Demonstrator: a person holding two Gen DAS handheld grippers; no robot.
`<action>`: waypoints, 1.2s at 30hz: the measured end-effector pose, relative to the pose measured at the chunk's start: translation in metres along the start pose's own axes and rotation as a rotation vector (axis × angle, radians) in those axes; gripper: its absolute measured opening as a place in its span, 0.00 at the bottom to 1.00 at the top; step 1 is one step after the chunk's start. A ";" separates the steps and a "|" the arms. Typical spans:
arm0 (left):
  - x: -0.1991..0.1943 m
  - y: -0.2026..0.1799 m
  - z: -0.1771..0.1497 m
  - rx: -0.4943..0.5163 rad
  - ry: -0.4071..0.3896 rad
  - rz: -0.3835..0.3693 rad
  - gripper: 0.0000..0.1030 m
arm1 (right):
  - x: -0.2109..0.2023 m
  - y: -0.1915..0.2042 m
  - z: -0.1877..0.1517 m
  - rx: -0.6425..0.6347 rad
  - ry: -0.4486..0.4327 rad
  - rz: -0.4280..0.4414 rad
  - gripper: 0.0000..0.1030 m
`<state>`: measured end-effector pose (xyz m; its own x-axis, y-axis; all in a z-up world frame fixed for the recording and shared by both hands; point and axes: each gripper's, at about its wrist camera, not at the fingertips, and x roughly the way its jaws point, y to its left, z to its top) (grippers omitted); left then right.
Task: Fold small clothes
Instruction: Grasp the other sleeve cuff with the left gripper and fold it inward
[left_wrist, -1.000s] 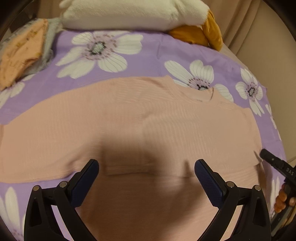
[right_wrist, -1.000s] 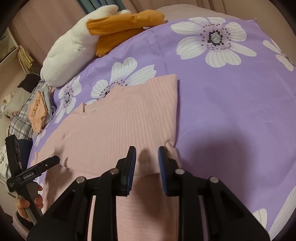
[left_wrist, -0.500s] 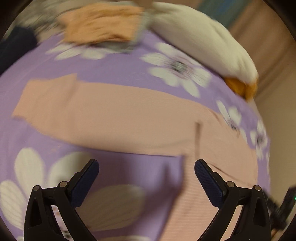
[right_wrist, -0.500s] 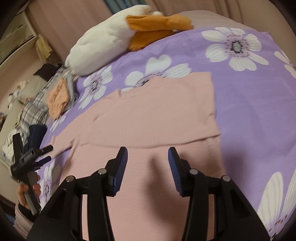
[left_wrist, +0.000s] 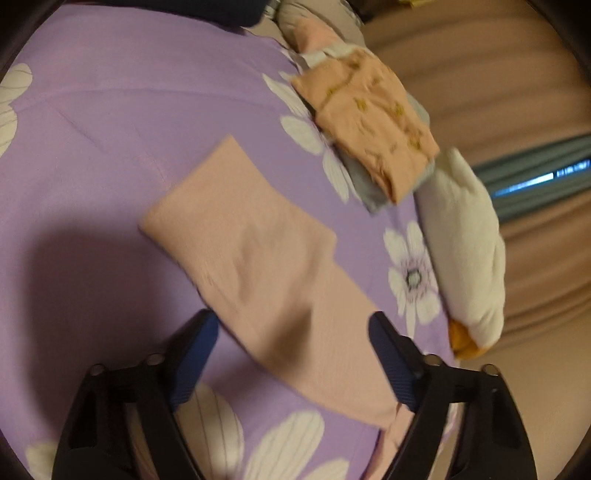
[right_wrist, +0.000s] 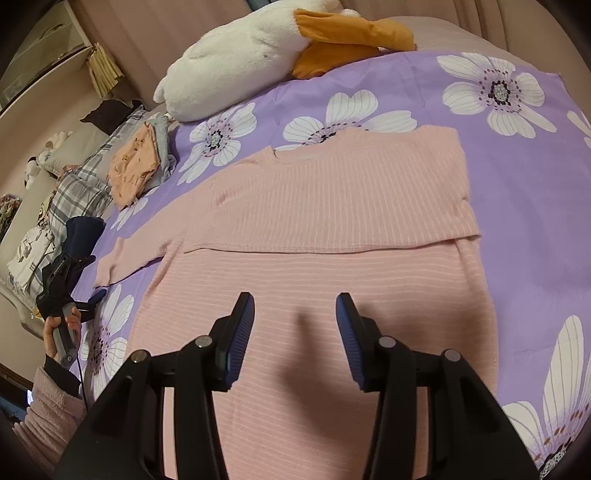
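A pink ribbed top lies flat on the purple flowered bedspread, its right sleeve folded across the chest. Its left sleeve stretches out over the spread in the left wrist view. My left gripper is open and empty, hovering over that sleeve near its body end; it also shows in the right wrist view at the far left. My right gripper is open and empty above the top's lower body.
A folded stack topped by an orange printed garment lies beyond the sleeve end, also in the right wrist view. A white plush duck with orange beak lies at the far edge. Plaid pillows sit at the left.
My left gripper has swung left from over the top's middle to over the outstretched sleeve. My right gripper has opened and pulled back, leaving the right sleeve folded across the chest.
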<state>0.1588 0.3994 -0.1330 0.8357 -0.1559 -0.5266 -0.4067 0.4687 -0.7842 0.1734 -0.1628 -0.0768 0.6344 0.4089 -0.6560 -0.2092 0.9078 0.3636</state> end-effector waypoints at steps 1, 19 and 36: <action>0.002 0.002 0.004 -0.008 -0.009 0.001 0.69 | 0.001 -0.001 0.000 0.005 0.001 -0.003 0.46; 0.002 -0.033 0.018 0.130 -0.058 0.157 0.03 | -0.002 -0.006 -0.008 0.001 -0.002 -0.034 0.46; 0.016 -0.281 -0.140 0.710 0.060 -0.037 0.03 | -0.068 -0.054 -0.034 0.080 -0.132 -0.021 0.46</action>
<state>0.2350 0.1429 0.0330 0.8142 -0.2209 -0.5369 -0.0228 0.9119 -0.4098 0.1166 -0.2362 -0.0742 0.7312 0.3691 -0.5737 -0.1382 0.9037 0.4053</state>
